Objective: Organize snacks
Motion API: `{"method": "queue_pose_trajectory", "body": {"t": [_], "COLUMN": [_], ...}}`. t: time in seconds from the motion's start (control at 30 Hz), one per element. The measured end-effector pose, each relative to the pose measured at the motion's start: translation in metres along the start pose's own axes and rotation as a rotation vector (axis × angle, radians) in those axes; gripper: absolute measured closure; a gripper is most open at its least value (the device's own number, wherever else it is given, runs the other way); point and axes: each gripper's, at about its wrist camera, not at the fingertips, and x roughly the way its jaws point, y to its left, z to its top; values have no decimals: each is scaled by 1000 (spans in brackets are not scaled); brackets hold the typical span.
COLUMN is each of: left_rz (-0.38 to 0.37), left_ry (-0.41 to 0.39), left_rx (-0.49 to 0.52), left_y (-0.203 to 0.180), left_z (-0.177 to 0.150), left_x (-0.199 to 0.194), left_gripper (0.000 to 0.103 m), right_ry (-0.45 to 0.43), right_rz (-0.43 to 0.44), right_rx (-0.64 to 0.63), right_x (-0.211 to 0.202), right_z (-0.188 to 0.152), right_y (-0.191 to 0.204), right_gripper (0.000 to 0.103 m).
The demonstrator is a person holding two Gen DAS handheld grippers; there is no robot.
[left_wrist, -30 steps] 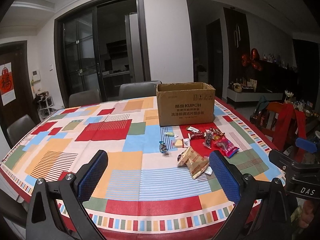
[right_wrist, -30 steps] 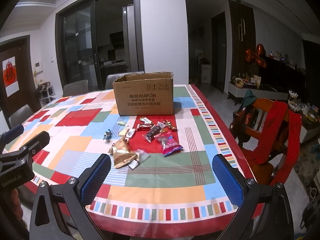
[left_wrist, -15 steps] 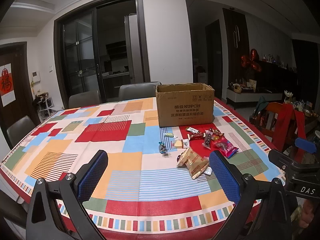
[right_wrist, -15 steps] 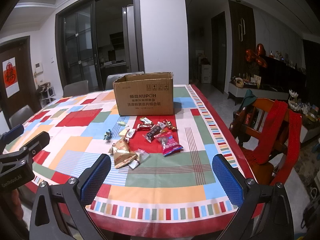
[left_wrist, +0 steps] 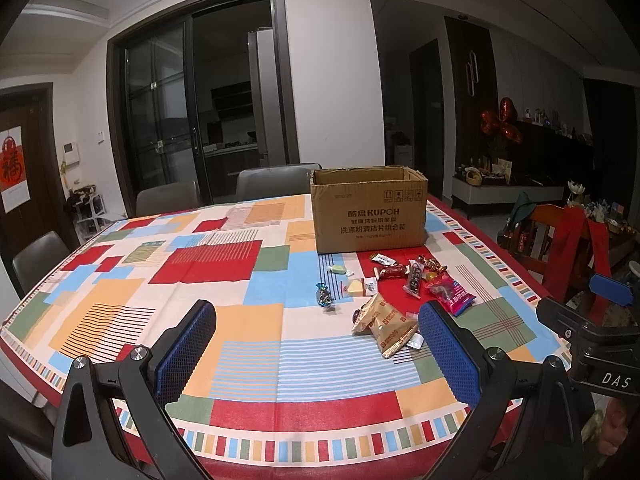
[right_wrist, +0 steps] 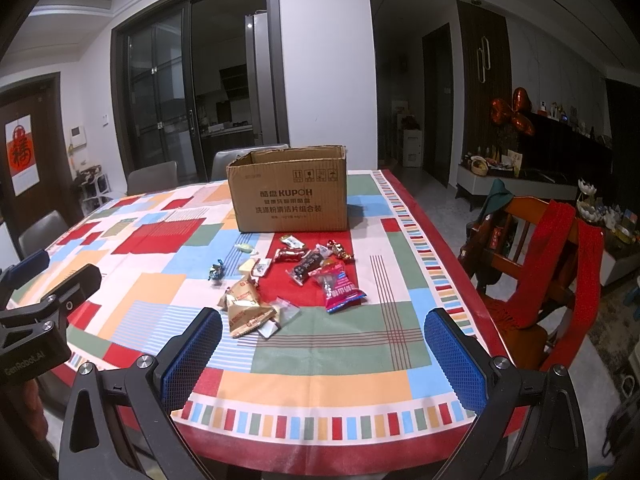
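An open cardboard box stands on the far side of the table. Several snacks lie in front of it: tan packets, a pink bag, a dark bar, a red-brown bar, a blue candy and a green candy. My left gripper is open and empty over the near table edge. My right gripper is open and empty, also short of the snacks.
The table carries a colourful patchwork cloth. Grey chairs stand behind and to the left. A wooden chair with a red scarf stands right of the table. Each gripper shows at the edge of the other's view.
Nothing of note has changed; both grippers stay open and almost still, and the snacks lie as before.
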Motion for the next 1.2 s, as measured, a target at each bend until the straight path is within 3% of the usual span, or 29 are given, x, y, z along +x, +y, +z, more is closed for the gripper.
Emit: {"method": "queue_pose_trajectory", "body": {"t": [0.73, 1.2], "left_rz": [-21, -75], "left_ry": [36, 107], "left_rx": [7, 20], "left_y": [-4, -34], "left_z": [0, 5], "left_x": [13, 63], "left_gripper": [0, 1], "right_ry": [7, 59], "right_rz": [1, 41], "right_rx": [-6, -24], "right_x": [5, 62], "right_z": [3, 10], "right_y": [1, -19], "right_gripper": [1, 1]}}
